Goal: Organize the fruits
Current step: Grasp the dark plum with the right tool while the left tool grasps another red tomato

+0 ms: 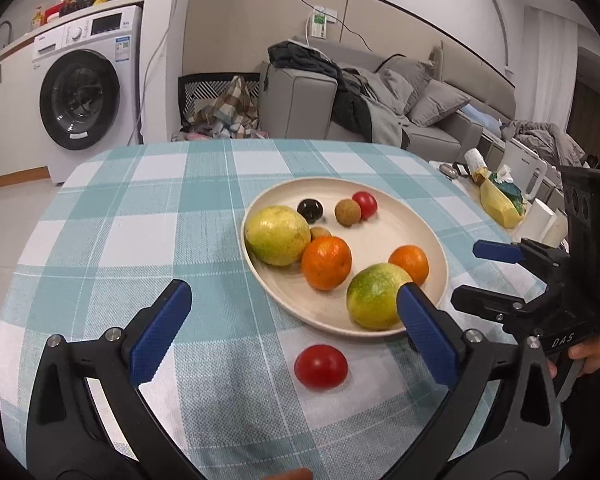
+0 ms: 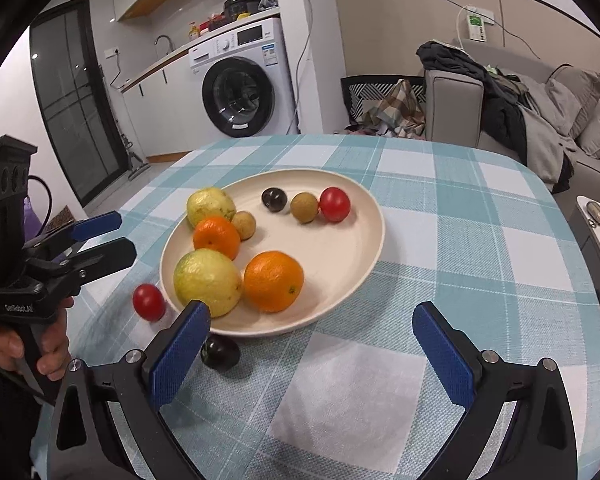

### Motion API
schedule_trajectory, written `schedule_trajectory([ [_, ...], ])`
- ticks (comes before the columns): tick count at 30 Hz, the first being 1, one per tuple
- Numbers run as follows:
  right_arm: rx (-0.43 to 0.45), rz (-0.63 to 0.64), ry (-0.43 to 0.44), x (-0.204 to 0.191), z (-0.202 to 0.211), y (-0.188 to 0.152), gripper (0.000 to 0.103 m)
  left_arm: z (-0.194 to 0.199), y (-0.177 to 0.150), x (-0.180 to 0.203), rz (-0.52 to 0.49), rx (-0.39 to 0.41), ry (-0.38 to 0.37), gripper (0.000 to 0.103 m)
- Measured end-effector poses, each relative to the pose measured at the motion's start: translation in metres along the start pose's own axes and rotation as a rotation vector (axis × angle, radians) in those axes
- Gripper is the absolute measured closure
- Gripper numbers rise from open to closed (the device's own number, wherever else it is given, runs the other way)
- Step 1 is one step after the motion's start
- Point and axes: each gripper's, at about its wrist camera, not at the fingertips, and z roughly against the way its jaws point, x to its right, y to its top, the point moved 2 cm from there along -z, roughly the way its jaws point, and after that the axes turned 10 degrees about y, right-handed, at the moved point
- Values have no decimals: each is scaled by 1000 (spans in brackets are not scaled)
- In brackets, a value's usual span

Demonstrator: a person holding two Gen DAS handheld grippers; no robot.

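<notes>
A cream plate (image 1: 396, 236) (image 2: 340, 248) on the checked tablecloth holds two yellow-green fruits (image 1: 278, 234) (image 1: 374, 295), two oranges (image 1: 326, 262) (image 1: 409, 263), two brown longans, a dark plum (image 1: 310, 210) and a red tomato (image 1: 365, 205). A second red tomato (image 1: 321, 366) (image 2: 149, 301) lies on the cloth beside the plate, between my left gripper's open jaws. My left gripper (image 1: 292, 320) is open and empty. A second dark plum (image 2: 220, 352) lies on the cloth next to the left finger of my right gripper (image 2: 312, 340), which is open and empty.
The table's far edge (image 1: 260, 142) faces a washing machine (image 1: 88, 92) and a grey sofa (image 1: 400, 96) with clothes. A side table (image 1: 500, 200) with a yellow bag and white cups stands to the right. The other gripper shows at each view's side.
</notes>
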Motion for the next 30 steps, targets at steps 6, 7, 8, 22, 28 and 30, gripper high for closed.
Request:
schedule_trajectory([
  [6,-48,53,12,-12,-7,-6,0,0,-19,6,-50,-45,-22,1],
  [7,-53,62,16,-14,-8,-7,0,0,-21,7,-54,-55,-28,1],
  [8,-61,70,24,-16,-8,-8,0,0,-23,8,-57,-59,-34,1],
  [22,-144,135,117,-37,-20,-19,28,-7,-23,10,-60,-88,-18,1],
  [28,-157,153,131,-42,-22,-20,31,-13,-22,9,-59,-106,-18,1],
  [30,-158,148,135,-41,-22,-19,32,-15,-23,9,-58,-122,-31,4],
])
